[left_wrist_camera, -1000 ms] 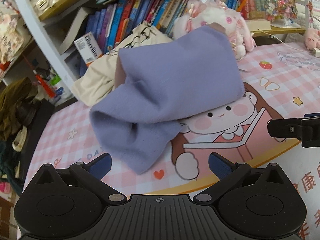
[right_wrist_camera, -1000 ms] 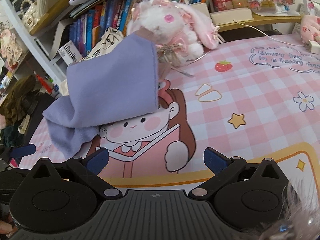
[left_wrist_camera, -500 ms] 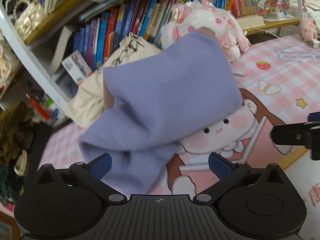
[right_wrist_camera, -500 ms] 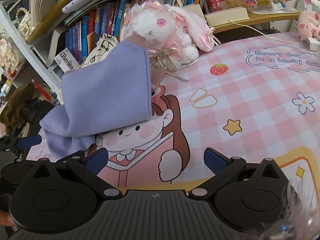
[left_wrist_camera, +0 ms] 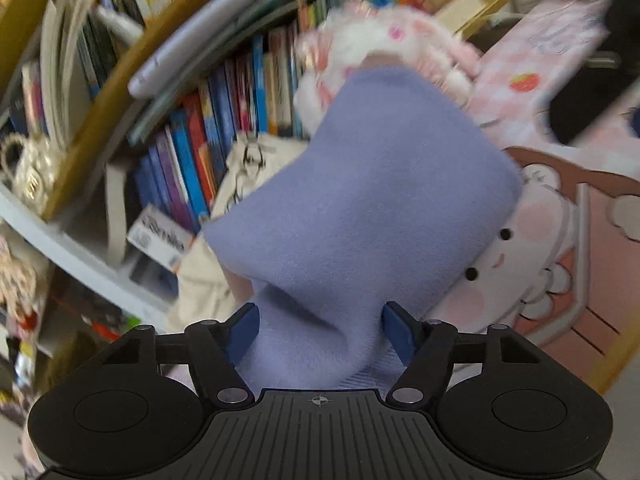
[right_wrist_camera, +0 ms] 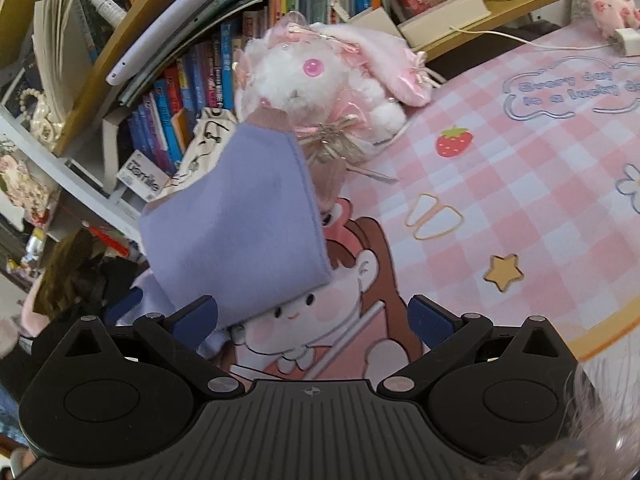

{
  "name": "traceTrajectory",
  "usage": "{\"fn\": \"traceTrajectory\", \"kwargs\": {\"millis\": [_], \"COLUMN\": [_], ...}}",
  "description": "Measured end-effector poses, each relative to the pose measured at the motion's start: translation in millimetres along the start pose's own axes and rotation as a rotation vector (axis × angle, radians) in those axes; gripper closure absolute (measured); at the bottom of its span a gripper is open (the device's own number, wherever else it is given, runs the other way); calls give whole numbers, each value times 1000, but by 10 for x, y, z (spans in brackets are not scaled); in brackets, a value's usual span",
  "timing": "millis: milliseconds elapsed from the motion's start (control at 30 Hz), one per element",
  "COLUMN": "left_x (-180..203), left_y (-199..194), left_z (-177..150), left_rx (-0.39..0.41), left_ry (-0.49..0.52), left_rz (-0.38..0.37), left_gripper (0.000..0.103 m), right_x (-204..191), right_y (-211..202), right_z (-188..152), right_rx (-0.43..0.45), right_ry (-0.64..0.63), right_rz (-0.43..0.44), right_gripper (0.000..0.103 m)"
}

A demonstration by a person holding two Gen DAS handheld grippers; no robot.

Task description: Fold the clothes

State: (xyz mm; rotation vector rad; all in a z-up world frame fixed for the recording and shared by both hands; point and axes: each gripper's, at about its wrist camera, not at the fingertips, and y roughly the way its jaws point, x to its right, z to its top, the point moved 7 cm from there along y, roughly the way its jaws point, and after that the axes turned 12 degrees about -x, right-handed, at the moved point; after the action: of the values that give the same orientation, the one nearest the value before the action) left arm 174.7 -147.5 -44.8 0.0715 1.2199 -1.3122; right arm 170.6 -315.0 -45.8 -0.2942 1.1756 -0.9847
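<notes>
The soft purple fleece garment (left_wrist_camera: 360, 216) lies bunched on the pink checked cartoon mat (right_wrist_camera: 520, 200). One end sits right between the blue pads of the left gripper (left_wrist_camera: 318, 334), whose jaws are spread and not squeezing yet. The right gripper (right_wrist_camera: 314, 320) is spread too, holding nothing, with the cloth just ahead to its left. This looks like the grabbing step. Next, the left one needs to pinch that end.
</notes>
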Motion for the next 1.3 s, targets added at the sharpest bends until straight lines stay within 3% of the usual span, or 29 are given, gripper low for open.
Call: {"fn": "traceTrajectory", "kwargs": {"millis": [200,367,400,467,500,533,567,733,933,1033,1133,1233,1267,1300], "left_x": [162,149,143,97,47,-29,-105,-237,-150,-261,-435,-546,-568,-585], "left_y": [52,225,223,186,146,35,-115,-812,-1260,-1405,-1482,-1525,-1534,-1535], "left_z": [-300,-159,-123,-70,-53,-48,-62,-249,-461,-539,-568,-601,-617,-631], "left_rx": [-19,-7,11,40,48,77,115,204,188,180,171,160,156,150], "left_ry": [170,212,228,233,212,166,114,1,-92,-210,-322,-396,-409,-414], "left_rz": [98,187,202,222,228,219,193,42,-79,-134,-182,-216,-218,-213], "left_gripper": [31,33,37,82,85,93,94,96,96,96,96,96,96,96], "right_x": [-92,-125,-124,-122,-121,-120,-119,-70,2,20,-18,-76,-91,-95], "right_y": [64,84,79,69,63,58,52,108,348,374,329,300,281,243], "right_z": [15,-6,1,15,22,29,36,44,-252,-440,-676,-892,-936,-946], "right_rx": [-27,-25,-24,-24,-23,-23,-23,-51,-201,-249,-304,-354,-364,-363], "right_ry": [-24,-4,7,28,39,50,61,159,345,389,463,563,580,578], "right_rz": [35,46,60,90,104,119,134,245,395,437,552,694,720,723], "right_gripper": [2,11,12,12,12,12,12,12,12,12,13,25,44,78]}}
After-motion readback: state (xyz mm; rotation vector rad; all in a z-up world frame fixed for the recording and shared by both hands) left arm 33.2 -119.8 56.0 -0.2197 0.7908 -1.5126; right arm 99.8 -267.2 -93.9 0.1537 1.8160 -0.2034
